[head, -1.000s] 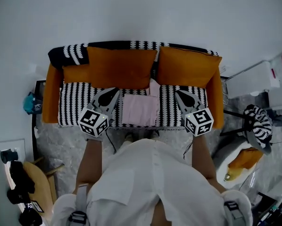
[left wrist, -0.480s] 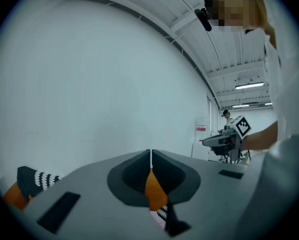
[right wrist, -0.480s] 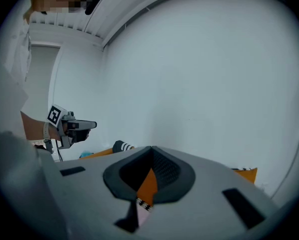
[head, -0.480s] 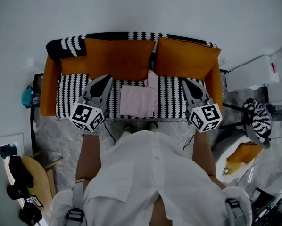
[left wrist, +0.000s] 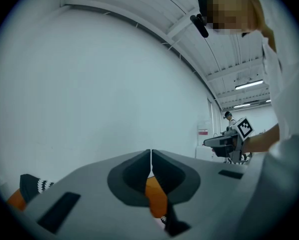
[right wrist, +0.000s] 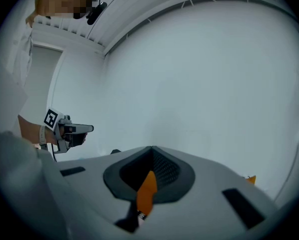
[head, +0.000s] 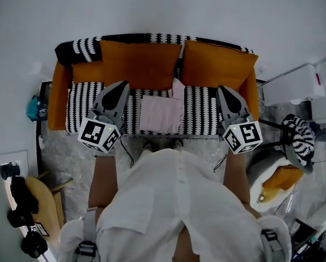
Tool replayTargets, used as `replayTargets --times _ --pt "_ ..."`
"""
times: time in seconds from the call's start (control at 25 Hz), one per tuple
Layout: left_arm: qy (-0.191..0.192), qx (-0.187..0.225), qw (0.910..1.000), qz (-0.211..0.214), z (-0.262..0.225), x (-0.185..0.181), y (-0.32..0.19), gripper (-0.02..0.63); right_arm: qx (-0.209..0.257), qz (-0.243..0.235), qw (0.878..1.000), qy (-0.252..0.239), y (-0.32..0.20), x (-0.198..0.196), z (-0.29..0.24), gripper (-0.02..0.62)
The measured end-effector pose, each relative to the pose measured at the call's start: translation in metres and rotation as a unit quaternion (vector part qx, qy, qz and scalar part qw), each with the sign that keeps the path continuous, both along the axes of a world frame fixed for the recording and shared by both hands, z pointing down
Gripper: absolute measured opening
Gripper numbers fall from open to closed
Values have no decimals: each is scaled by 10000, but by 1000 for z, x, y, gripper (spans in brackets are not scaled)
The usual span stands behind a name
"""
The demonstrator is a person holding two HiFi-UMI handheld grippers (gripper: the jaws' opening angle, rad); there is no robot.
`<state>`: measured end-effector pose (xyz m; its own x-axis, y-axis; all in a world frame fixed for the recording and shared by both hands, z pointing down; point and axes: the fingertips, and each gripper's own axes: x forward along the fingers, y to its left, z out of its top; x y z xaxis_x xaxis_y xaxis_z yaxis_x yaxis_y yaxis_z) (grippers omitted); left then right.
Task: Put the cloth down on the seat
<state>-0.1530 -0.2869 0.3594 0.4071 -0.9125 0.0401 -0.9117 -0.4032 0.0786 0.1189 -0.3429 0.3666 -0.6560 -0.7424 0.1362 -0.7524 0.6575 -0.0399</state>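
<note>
While one person in a white shirt stands at the front edge of the one sofa, that sofa fills the middle of the head view, its back against a pale wall and its two side arms orange. Its seat is covered in a black-and-white pattern, and one throw of the same pattern hangs over the sofa's back at its left end. Two orange cushions lean side by side against the sofa's back, one cushion on the left and one on the right. One pink cloth lies flat on the middle of the sofa's seat, below the gap between the two cushions, with a small corner turned up toward the sofa's back. There are two tools, both held over the sofa's front half and apart from the cloth. The left tool is over the seat's left part and the right tool over its right part, with the cloth between them. In each tool's own view the jaws are pressed together with nothing between them, and a sliver of orange shows below the closed line. Beside the sofa's left arm sits one small teal object, too small to identify.
</note>
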Motion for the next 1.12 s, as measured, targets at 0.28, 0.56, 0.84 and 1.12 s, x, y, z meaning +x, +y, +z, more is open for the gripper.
replayTargets --times 0.28,0.56,0.84,1.12 --pt "36 16 10000 -17 -1 1 2 21 108 -26 9999 28 3 0 -6 6" --pt "73 21 10000 -19 -1 1 3 20 98 12 9999 59 4 2 -6 6" --pt "101 20 9999 -42 -1 -2 4 20 88 -71 9999 93 6 -1 -6 6" --pt "92 -4 10000 -19 1 0 3 20 87 -128 9998 82 5 -2 -4 6"
